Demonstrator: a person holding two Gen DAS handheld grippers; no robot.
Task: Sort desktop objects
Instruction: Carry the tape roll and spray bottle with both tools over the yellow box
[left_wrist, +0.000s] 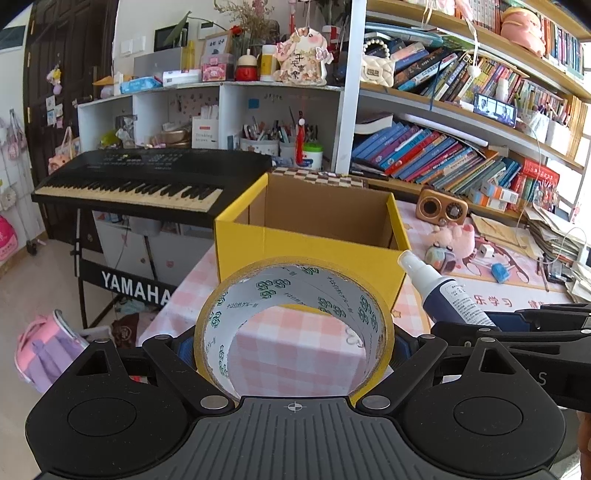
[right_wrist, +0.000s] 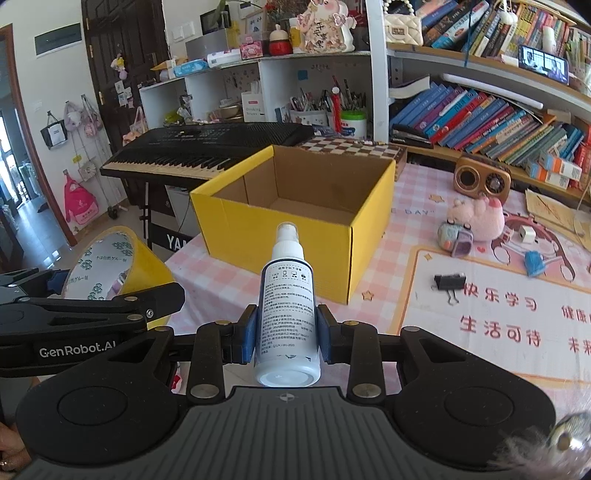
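My left gripper is shut on a yellow tape roll, held in the air in front of the open yellow cardboard box. The tape roll also shows at the left of the right wrist view. My right gripper is shut on a white spray bottle with a dark blue label, nozzle pointing forward toward the box. The bottle also shows in the left wrist view, right of the tape. The box's visible inside looks empty.
On the pink checked table lie a black binder clip, a blue clip, a pink plush pig, a small toy camera and a wooden radio. A keyboard and bookshelves stand behind.
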